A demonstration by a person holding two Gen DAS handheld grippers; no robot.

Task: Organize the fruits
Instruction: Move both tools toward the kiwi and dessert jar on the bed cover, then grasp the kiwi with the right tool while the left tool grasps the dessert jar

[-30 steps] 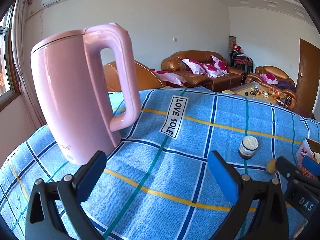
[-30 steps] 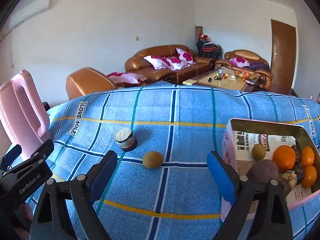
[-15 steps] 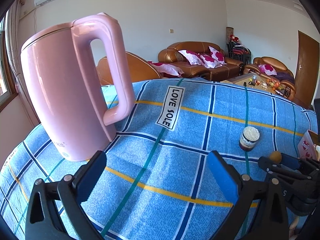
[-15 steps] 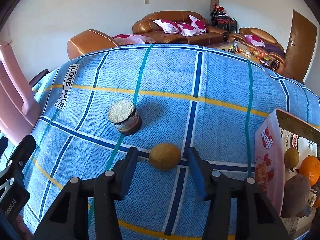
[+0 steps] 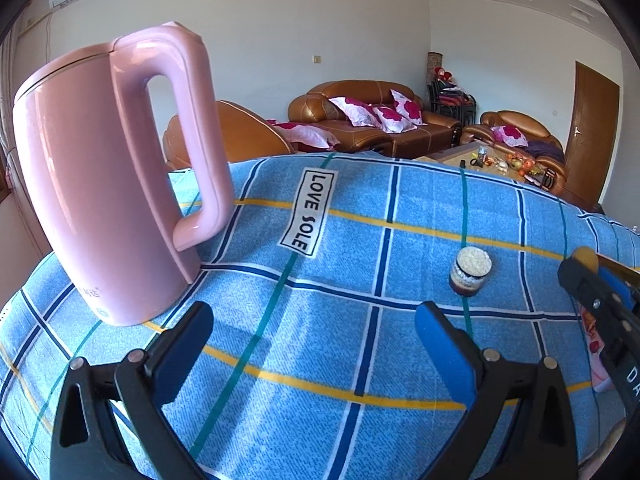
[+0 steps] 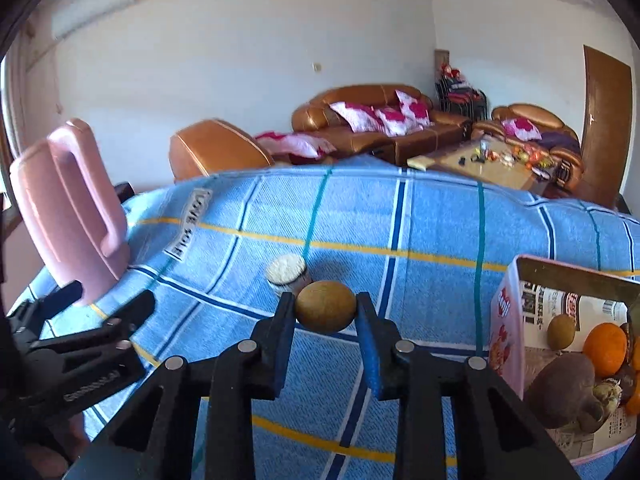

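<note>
My right gripper (image 6: 325,316) is shut on a brown-green kiwi (image 6: 325,306) and holds it above the blue checked tablecloth (image 6: 400,220). A pink cardboard box (image 6: 505,320) at the right holds an orange (image 6: 605,347), another kiwi (image 6: 561,331), a dark brown fruit (image 6: 564,390) and other fruits. My left gripper (image 5: 314,340) is open and empty, low over the cloth near the front. In the left wrist view the right gripper (image 5: 596,300) shows at the right edge with the kiwi (image 5: 585,258).
A tall pink kettle (image 5: 108,184) stands at the left of the table. A small jar with a white top (image 5: 470,272) stands mid-table, just behind the held kiwi (image 6: 288,274). Sofas and a coffee table lie beyond the table's far edge.
My right gripper closed on the kiwi and lifted it off the cloth. The left gripper stayed open and shifted slightly.
</note>
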